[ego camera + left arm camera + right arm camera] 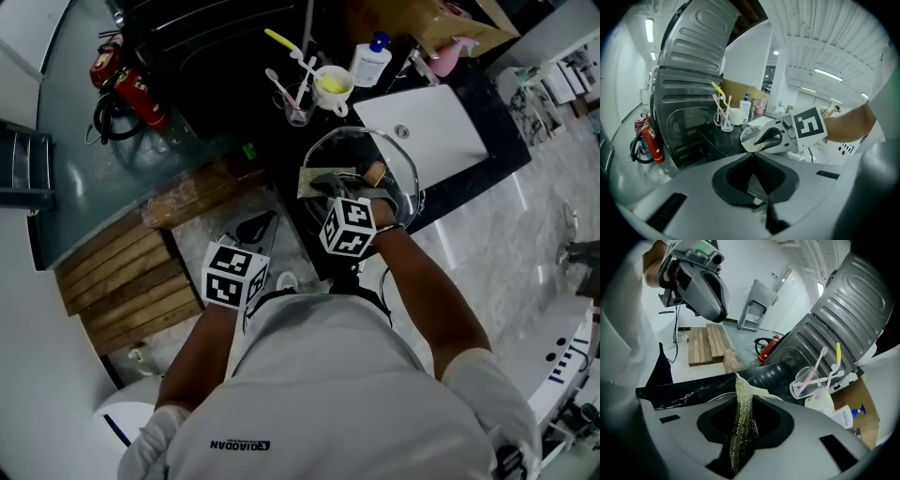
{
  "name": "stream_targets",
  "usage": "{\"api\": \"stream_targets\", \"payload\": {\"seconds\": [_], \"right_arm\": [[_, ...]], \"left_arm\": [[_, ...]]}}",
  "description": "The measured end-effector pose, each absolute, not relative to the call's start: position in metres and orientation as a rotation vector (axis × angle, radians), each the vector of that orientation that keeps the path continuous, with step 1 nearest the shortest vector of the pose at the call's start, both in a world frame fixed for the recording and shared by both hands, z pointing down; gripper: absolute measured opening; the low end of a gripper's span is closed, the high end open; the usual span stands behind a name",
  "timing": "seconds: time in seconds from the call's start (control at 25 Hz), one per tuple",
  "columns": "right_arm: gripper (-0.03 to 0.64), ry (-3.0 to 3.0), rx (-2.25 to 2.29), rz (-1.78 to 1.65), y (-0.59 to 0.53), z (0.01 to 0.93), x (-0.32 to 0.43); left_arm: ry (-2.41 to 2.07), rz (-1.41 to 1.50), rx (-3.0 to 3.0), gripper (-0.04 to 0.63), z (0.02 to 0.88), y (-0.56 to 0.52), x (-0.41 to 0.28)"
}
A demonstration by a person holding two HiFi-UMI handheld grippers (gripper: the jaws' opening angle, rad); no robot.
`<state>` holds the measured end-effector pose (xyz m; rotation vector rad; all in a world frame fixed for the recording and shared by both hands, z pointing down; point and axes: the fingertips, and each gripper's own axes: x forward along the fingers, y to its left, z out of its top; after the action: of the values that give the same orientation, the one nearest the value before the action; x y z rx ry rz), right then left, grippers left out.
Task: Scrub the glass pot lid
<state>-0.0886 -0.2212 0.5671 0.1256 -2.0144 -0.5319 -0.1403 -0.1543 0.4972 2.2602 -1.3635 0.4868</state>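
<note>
The glass pot lid (398,164) lies on the black counter (272,122) beside the sink, its brown knob (375,172) facing up. My right gripper (330,185) is shut on a green scouring pad (742,420), and the pad's free end (319,180) rests on the lid's near left part. From the left gripper view, the right gripper (765,140) presses the pad (757,146) against the lid (749,133). My left gripper (256,230) hangs shut and empty, off the counter's front edge and left of the lid. Its jaws (752,155) meet with nothing between them.
Behind the lid stand a glass with toothbrushes (298,103), a white mug (333,87) and a soap bottle (371,61). A white sink (431,127) lies to the right. A fire extinguisher (131,89) and wooden pallets (131,277) sit on the floor at left.
</note>
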Motion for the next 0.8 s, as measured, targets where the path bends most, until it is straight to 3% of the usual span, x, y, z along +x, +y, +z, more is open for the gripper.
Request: {"api": "stream_targets", "payload": {"seconds": [0.8], "right_arm": [[0.103, -2.134, 0.114, -0.509, -0.188, 0.563, -0.064]], "left_arm": [[-1.302, 0.514, 2.299, 0.018, 0.500, -0.145, -0.114]]}}
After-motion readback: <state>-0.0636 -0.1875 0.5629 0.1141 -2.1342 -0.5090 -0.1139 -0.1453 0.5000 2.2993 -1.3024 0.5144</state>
